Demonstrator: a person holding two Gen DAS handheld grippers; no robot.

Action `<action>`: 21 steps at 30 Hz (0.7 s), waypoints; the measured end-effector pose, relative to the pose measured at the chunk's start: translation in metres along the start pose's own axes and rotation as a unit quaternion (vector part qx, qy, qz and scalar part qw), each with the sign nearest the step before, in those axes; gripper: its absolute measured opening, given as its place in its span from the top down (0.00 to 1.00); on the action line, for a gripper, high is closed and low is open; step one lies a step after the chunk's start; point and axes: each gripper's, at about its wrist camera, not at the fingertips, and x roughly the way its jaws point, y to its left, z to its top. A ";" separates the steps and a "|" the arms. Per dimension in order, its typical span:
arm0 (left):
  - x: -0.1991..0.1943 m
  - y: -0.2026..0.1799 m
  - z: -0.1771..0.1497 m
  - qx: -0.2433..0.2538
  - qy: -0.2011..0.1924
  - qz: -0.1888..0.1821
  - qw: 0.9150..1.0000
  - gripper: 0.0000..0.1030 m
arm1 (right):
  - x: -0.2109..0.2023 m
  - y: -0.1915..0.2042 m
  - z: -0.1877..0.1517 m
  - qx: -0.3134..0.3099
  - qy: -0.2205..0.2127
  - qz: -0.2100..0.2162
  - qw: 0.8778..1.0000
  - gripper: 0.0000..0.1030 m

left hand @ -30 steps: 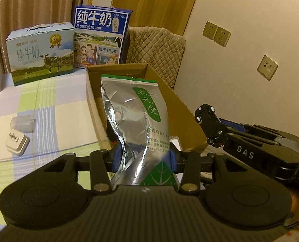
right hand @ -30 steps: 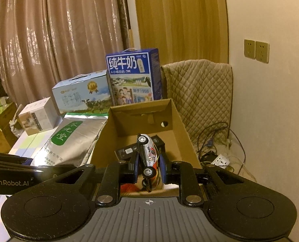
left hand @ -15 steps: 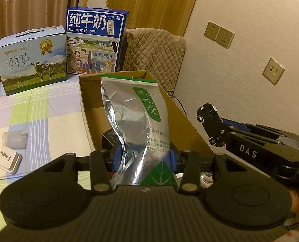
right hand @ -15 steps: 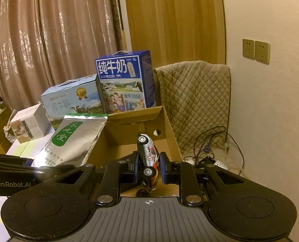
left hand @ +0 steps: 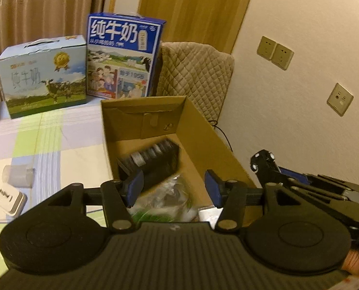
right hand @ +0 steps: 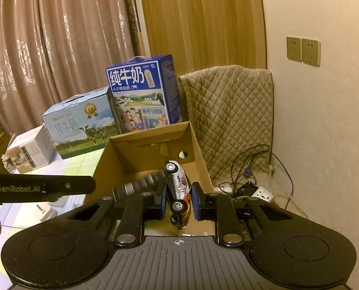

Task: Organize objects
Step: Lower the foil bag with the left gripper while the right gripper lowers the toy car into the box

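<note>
A toy car pinched over a cardboard box, and a shiny bag lying inside it.

The toy car [right hand: 178, 189] sits between the right gripper [right hand: 178, 203] fingers, squeezed tight, nose pointing to 12 o'clock above the cardboard box [left hand: 203, 135]. The left gripper [left hand: 174, 188] fingers are spread wide, holding nothing. Below them the silver bag [left hand: 165, 200] is blurry and partly hidden. The box rests on a checked cloth [left hand: 46, 140]; milk cartons [left hand: 123, 55] stand at 11 o'clock by curtains [right hand: 58, 36].
</note>
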 end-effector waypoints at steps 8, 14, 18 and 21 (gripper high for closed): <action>-0.007 0.010 -0.014 -0.010 0.011 0.005 1.000 0.51 | -0.001 0.004 -0.001 0.002 0.002 0.006 1.000 0.83; -0.012 0.010 -0.019 -0.009 0.017 0.006 1.000 0.51 | -0.004 0.008 0.000 0.001 0.002 0.009 1.000 0.83; -0.014 0.011 -0.020 -0.008 0.017 0.007 1.000 0.51 | -0.004 0.011 0.000 -0.001 0.003 0.011 1.000 0.83; -0.016 0.011 -0.021 -0.008 0.016 0.008 1.000 0.50 | -0.004 0.014 0.001 -0.003 0.002 0.012 1.000 0.83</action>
